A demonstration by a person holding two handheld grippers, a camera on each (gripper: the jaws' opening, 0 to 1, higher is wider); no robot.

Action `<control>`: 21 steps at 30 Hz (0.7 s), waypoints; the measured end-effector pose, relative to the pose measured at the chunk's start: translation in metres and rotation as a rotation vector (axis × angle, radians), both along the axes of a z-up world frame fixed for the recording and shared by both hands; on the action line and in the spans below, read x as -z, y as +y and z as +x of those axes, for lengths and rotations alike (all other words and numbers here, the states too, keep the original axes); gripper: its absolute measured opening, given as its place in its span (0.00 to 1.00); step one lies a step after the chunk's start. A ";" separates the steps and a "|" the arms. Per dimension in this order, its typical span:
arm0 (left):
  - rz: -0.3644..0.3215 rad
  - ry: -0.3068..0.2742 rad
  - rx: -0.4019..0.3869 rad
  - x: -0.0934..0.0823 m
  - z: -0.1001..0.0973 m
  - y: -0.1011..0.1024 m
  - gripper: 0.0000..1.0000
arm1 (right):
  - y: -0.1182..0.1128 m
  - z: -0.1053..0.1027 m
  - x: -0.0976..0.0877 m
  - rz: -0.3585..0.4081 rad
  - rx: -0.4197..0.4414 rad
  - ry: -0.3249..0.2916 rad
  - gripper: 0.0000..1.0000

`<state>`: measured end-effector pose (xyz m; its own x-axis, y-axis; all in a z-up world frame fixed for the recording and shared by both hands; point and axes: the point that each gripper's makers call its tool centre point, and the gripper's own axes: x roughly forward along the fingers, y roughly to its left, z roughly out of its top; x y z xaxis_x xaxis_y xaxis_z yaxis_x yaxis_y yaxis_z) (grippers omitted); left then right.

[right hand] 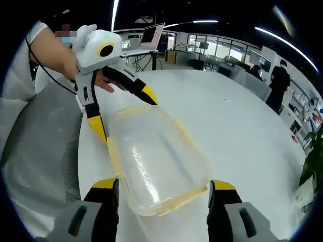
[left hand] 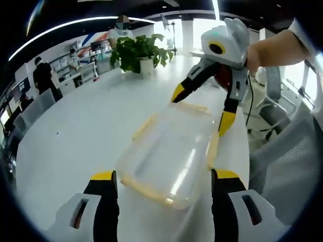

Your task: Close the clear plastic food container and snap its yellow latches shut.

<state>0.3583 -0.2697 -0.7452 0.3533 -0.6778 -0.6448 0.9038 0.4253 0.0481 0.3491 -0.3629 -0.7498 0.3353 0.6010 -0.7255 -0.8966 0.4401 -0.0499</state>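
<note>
Both tongs, left point(left hand: 164, 184) and right point(right hand: 164, 191), spread wide, seemingly untouching, flanking opposite ends of clear container point(left hand: 169, 151).

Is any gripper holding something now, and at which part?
Nothing is held. Both grippers, left and right, stand open around opposite ends of the clear food container.

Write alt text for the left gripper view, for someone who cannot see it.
A clear plastic food container with yellow latches lies on a white table, between the open jaws of the left gripper. Beyond it the right gripper, held in a person's hand, spreads its jaws at the far end.
</note>
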 end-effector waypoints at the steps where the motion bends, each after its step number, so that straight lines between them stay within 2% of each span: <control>1: -0.007 0.022 -0.013 0.001 0.000 0.002 0.71 | 0.000 0.000 0.000 0.000 -0.001 0.000 0.71; 12: -0.018 0.011 -0.023 0.000 0.000 0.004 0.68 | -0.002 0.001 -0.001 -0.008 -0.016 0.013 0.68; 21: -0.022 0.004 -0.036 0.000 0.002 0.004 0.64 | -0.004 0.002 -0.001 -0.004 0.005 0.012 0.67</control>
<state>0.3599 -0.2661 -0.7454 0.3746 -0.6790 -0.6314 0.8883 0.4580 0.0346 0.3512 -0.3665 -0.7484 0.3292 0.5963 -0.7322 -0.8950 0.4441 -0.0407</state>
